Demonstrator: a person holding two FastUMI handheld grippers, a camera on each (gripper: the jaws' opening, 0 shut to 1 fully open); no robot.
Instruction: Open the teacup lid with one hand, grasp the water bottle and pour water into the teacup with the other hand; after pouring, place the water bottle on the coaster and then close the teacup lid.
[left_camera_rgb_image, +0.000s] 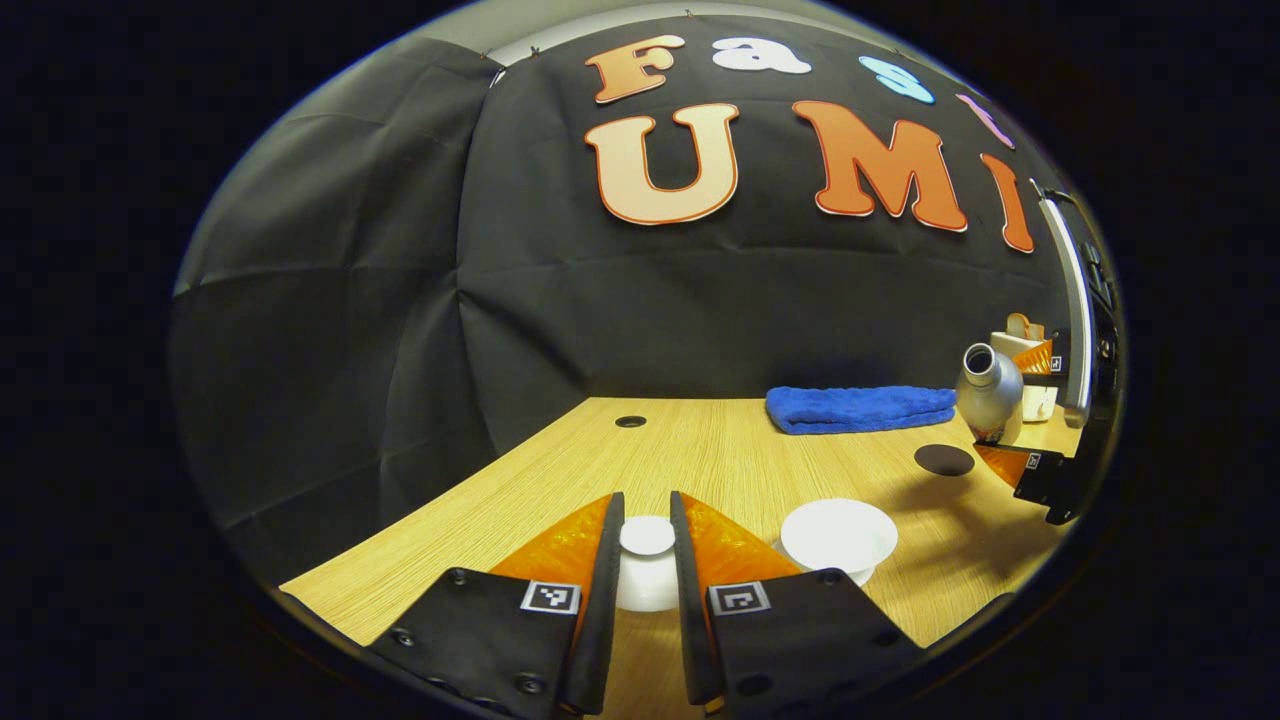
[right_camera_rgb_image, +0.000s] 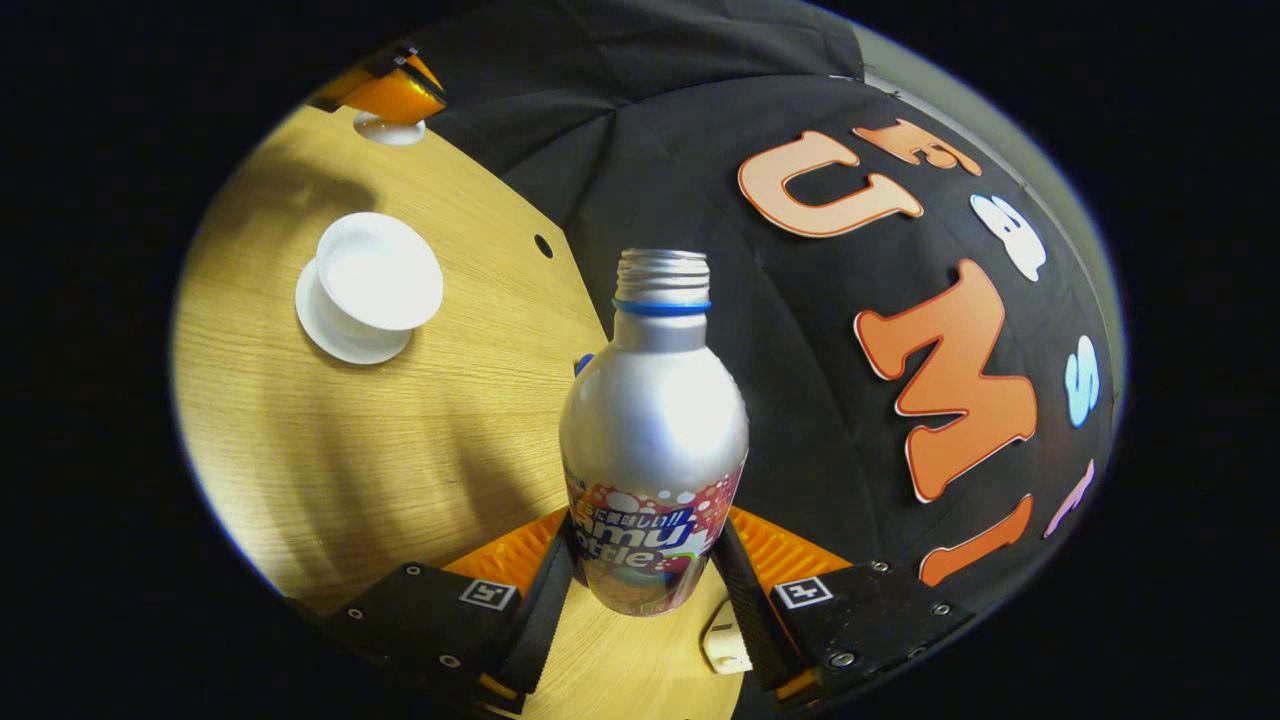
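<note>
Left gripper view: left tool (left_camera_rgb_image: 648, 545) grasps the lid (left_camera_rgb_image: 647, 536) above the table (left_camera_rgb_image: 700, 450), open cup (left_camera_rgb_image: 838, 535) just right. Right tool (right_camera_rgb_image: 645, 570) clamps the tilted bottle (right_camera_rgb_image: 655, 430); coaster (left_camera_rgb_image: 943, 460) lies far right.

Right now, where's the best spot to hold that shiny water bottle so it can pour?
Hold the water bottle low on its wide, straight-sided body, coming from the side, as the right gripper does. The rounded shoulder and narrow threaded neck above would probably slip, and a low grip leaves the open mouth free.
</note>
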